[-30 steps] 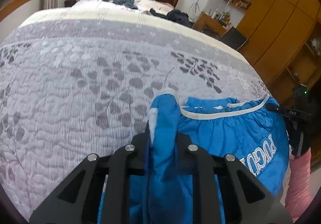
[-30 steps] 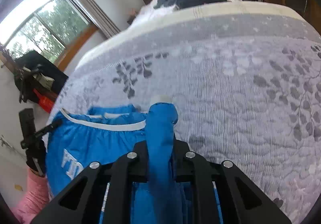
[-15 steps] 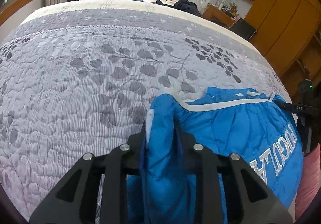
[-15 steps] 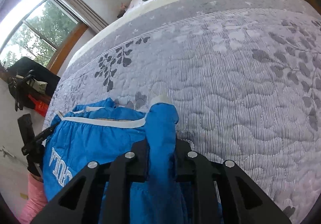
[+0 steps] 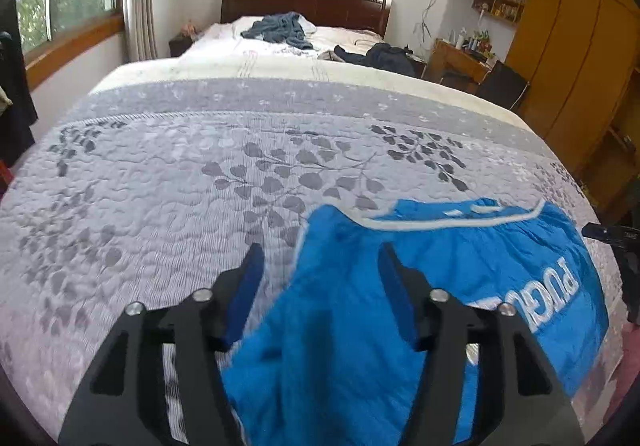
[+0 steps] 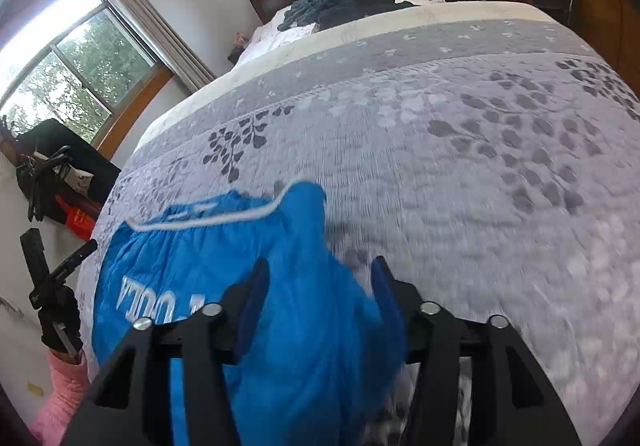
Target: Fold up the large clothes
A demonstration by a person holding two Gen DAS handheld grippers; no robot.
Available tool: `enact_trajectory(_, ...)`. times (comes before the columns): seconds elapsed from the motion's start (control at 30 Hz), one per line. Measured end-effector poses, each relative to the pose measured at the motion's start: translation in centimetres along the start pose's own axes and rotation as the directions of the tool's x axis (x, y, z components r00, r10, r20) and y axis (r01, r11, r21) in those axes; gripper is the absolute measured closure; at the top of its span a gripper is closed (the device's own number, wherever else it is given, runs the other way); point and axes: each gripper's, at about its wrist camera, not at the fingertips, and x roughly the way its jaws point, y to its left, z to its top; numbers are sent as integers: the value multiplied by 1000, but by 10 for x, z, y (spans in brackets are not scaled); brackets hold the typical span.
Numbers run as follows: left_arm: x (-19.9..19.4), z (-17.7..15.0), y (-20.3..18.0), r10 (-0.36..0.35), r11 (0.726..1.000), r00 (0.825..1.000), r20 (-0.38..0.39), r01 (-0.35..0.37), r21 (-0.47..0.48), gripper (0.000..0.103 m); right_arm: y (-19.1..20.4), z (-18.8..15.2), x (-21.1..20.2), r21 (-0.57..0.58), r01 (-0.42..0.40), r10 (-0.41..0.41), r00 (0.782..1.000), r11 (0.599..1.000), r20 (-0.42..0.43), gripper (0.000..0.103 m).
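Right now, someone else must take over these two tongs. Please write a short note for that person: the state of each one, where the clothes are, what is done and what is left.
Left tongs: open, fingers on either side of a corner of the blue jacket, not gripping.
Right tongs: open, the other corner between the fingers, also free.
The jacket lies on the grey quilted bedspread, white-trimmed edge toward the headboard, white lettering facing up.
Done: jacket laid down on the bed and let go.
Left: smooth it and make the remaining folds.
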Motion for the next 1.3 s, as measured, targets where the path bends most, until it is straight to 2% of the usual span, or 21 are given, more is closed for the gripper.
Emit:
enact_trajectory(0.17, -25, -23, -22, -29, 1000, 1000, -9, 29, 1, 35, 2, -29, -21, 5, -5, 5, 1000, 1000, -10, 37)
enact_trajectory(0.23, -31, -31, -28, -40, 999, 999, -14, 40, -2, 34, 1, -39, -26, 14, -13, 13, 1000, 1000, -16, 31)
enact_trajectory(0.4, -44, -55, -46, -61, 998, 998, -19, 61, 9, 26, -2, -65, -38, 44, -39, 40, 999, 998, -24, 25)
enact_trajectory(0.47, -47, -63, -53, -59, 998, 998, -28, 60, 18, 23, -5, -75, -41, 54, -52, 54, 998, 997, -25, 24)
enact_trajectory(0.67, -45, -81, -66, -74, 997, 996, -55, 75, 18, 21, -16, -100, -38, 101, -75, 81, 995, 992, -51, 22)
enact_trajectory(0.93, -39, -92, -69, -5, 1000, 999, -47, 6, 17, 19, -24, -117, -26, 136, -132, 142, 988, 982, -64, 22)
enact_trajectory(1.3, -33, -96, -66, 1, 1000, 999, -48, 0, 12, 18, -28, -109, 11, 193, -236, 257, 962, 953, -94, 21)
